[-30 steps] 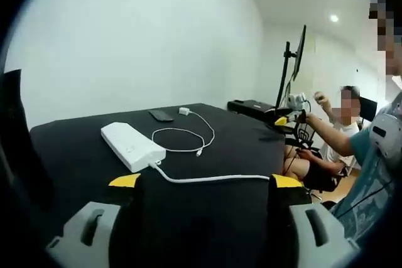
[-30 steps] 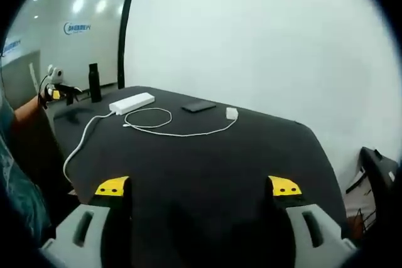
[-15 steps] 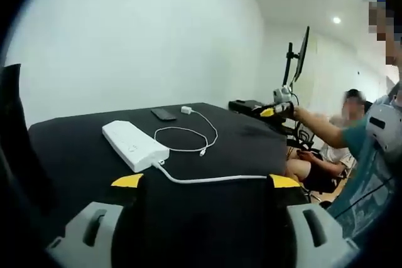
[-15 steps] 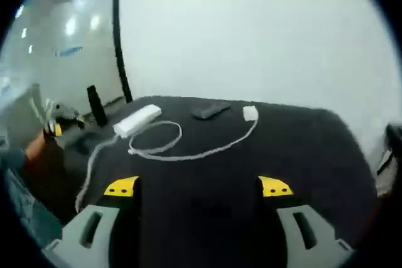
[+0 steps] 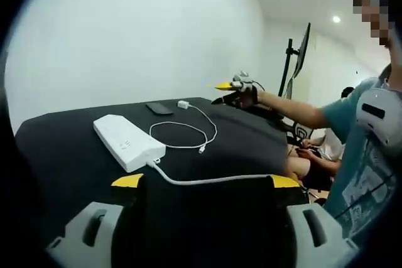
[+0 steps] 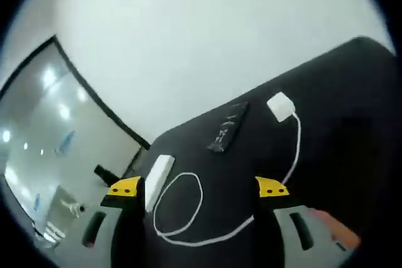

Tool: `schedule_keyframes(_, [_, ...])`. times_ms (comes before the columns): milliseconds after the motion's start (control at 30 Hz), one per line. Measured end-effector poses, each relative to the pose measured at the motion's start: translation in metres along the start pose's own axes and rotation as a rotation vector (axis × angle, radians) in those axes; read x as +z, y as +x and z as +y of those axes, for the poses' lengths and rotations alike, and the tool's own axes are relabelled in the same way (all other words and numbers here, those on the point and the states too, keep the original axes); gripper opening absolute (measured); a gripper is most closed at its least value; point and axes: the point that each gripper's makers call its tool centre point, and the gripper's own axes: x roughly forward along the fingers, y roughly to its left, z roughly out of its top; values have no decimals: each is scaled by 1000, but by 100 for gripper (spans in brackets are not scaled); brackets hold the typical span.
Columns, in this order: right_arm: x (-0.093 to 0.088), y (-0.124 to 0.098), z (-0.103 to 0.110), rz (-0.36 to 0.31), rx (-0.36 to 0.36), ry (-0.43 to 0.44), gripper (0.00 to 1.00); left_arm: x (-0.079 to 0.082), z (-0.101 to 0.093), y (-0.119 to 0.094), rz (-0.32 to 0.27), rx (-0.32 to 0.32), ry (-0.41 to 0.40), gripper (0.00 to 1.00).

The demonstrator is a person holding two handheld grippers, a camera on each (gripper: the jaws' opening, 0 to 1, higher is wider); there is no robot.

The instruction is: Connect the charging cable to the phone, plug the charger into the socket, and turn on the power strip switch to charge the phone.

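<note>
On the black table (image 5: 63,149) lies a white power strip (image 5: 129,142), its thick cord (image 5: 213,179) running toward the near edge. Behind it sit a dark phone (image 5: 157,108) and a white charger (image 5: 183,104) with its thin cable (image 5: 188,135) looped. My left gripper (image 5: 206,181) is open and low at the near edge, holding nothing. My right gripper (image 5: 221,92) hovers over the far right of the table, held by a hand. Its own view, strongly tilted, shows the phone (image 6: 227,130), charger (image 6: 280,106), cable (image 6: 297,142) and power strip (image 6: 158,180) beyond the open right gripper (image 6: 198,187).
A monitor on a stand (image 5: 300,54) rises beyond the table's right side, with a seated person (image 5: 320,149) near it. The person holding the grippers (image 5: 364,136) stands at the right. A white wall backs the table. A dark bottle (image 6: 100,172) stands by a glass partition.
The right gripper has swung in from the right over the table toward the phone and charger, and its view has tilted sharply. The left gripper has barely moved.
</note>
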Motion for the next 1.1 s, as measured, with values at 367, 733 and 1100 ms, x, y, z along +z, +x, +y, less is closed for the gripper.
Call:
schedule_keyframes(367, [28,98,-35,55,-43,129,64,53,17,53,-22,-27,29,74])
schedule_keyframes(733, [61,127,-54,43,-50,154,62,99,97,222,176,-82,-4,80])
schedule_keyframes(1100, [76,150,-69,47,-35,145,61,123,130,339,361,-93,-408,96])
